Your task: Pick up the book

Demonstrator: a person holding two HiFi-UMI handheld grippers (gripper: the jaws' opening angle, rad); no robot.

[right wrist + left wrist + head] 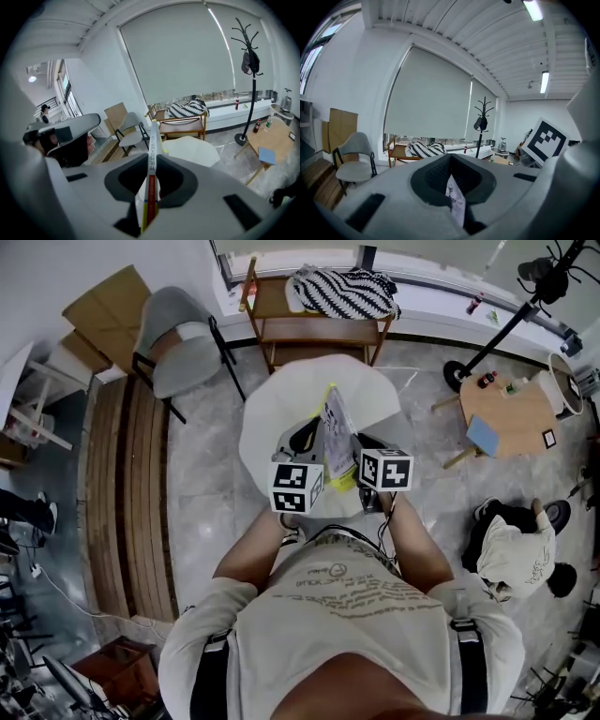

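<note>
Your right claw (151, 187) clamps the spine of the thin white-and-yellow paperback book (153, 145). Your left claw (314, 439) pinches its pages. The book stands upright over the round white counter's (272, 418) near edge.

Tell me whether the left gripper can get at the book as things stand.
Probably yes: the left gripper already looks shut on a thin edge of the book, held upright over the white table while the right gripper clamps its spine. Nothing stands between them.
</note>
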